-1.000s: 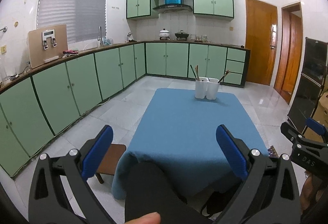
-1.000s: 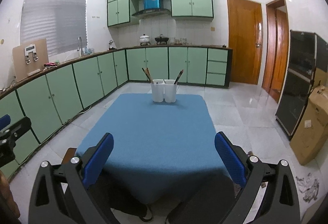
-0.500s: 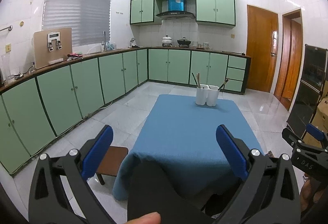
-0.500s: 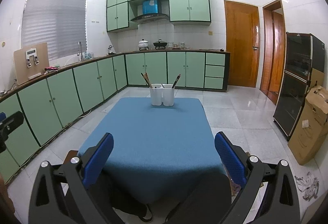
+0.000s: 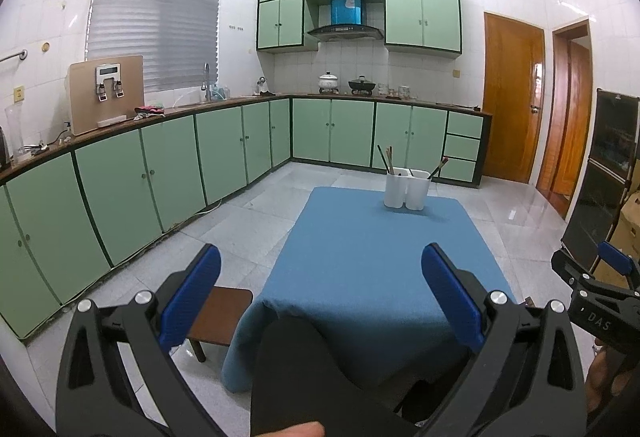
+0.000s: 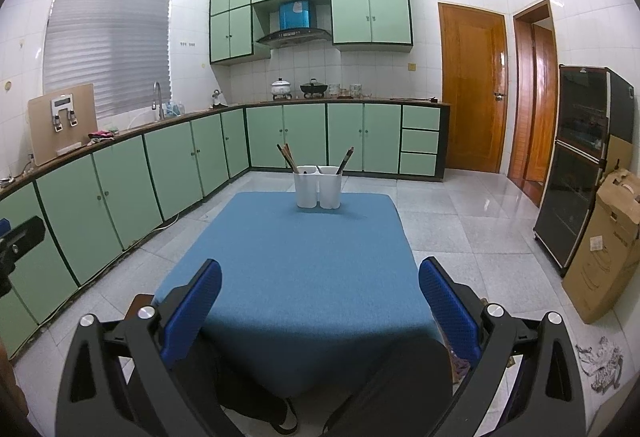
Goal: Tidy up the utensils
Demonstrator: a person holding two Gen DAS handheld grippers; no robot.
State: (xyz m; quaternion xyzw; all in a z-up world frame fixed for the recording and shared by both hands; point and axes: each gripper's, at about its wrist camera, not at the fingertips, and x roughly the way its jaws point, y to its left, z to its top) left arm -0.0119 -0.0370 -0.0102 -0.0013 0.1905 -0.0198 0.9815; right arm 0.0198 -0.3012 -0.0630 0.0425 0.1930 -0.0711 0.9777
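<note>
A white two-cup utensil holder (image 5: 406, 188) stands at the far end of a blue-clothed table (image 5: 376, 257); it also shows in the right wrist view (image 6: 318, 187). Chopsticks (image 6: 286, 156) lean in its left cup and dark utensils (image 6: 345, 159) in its right cup. My left gripper (image 5: 320, 277) is open and empty, held off the table's near edge. My right gripper (image 6: 320, 293) is open and empty, also short of the near edge, and shows at the right of the left wrist view (image 5: 592, 277).
Green cabinets (image 6: 120, 189) run along the left and back walls. A small brown stool (image 5: 220, 313) stands left of the table. A cardboard box (image 6: 604, 249) and a dark cabinet (image 6: 580, 165) stand on the right. My knees (image 5: 304, 369) sit under the near edge.
Both grippers have tilted upward a little, so the table and holder sit lower in both views. Both stay open and empty.
</note>
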